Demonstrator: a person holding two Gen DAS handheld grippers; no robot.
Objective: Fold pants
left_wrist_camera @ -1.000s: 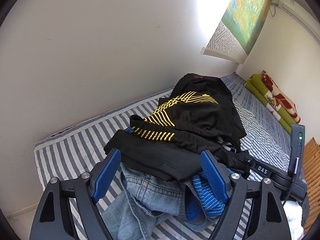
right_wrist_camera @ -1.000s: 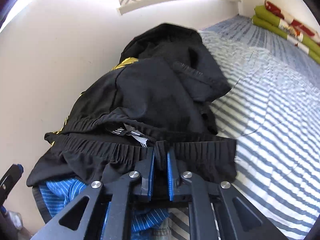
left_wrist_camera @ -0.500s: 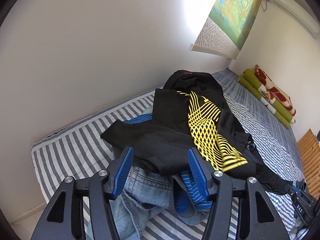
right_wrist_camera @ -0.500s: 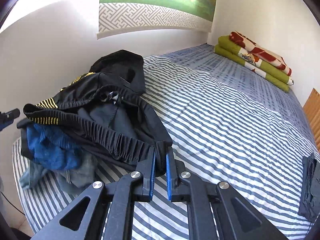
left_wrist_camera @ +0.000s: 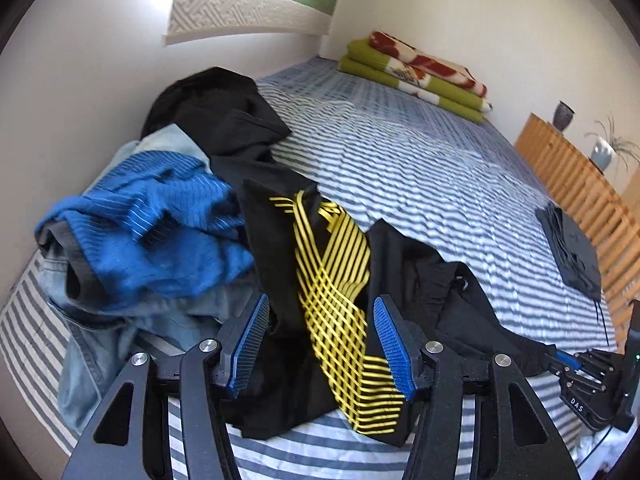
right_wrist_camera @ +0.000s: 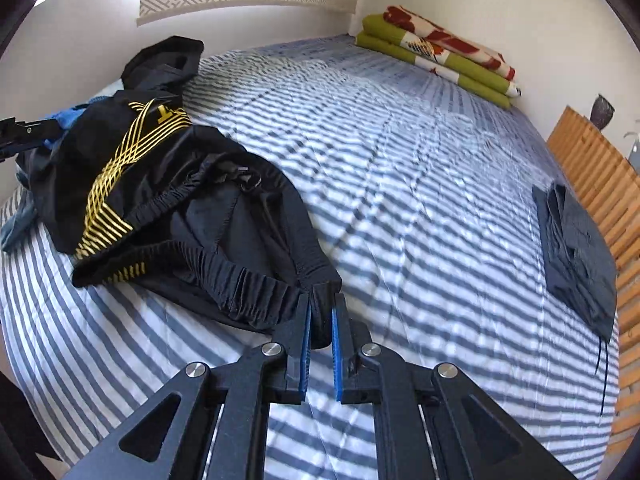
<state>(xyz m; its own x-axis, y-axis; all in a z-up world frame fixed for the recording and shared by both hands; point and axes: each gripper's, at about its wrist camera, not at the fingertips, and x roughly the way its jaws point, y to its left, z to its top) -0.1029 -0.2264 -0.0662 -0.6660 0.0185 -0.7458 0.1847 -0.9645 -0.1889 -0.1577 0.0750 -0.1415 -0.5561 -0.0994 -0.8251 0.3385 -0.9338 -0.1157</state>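
Observation:
Black pants with a yellow lattice print [left_wrist_camera: 340, 304] trail from a heap of clothes across the striped bed [left_wrist_camera: 420, 168]. My left gripper [left_wrist_camera: 320, 344] is open, and the printed leg lies loosely between its blue pads. My right gripper [right_wrist_camera: 321, 312] is shut on the pants' gathered elastic waistband [right_wrist_camera: 248, 284], which is stretched out toward it. In the left wrist view the right gripper [left_wrist_camera: 568, 364] sits low at the right, holding the waistband's end. The left gripper [right_wrist_camera: 24, 132] shows at the far left edge of the right wrist view.
The pile by the wall holds a blue striped garment [left_wrist_camera: 152, 232], jeans [left_wrist_camera: 92, 344] and another black garment [left_wrist_camera: 216, 108]. A folded dark garment [right_wrist_camera: 576, 252] lies near the wooden slatted rail [right_wrist_camera: 600, 176]. Folded green blankets [right_wrist_camera: 436, 56] sit at the far corner.
My right gripper has pulled the black pants by the waistband off the pile and out over the bed. The left gripper has swung to the right after them, still open.

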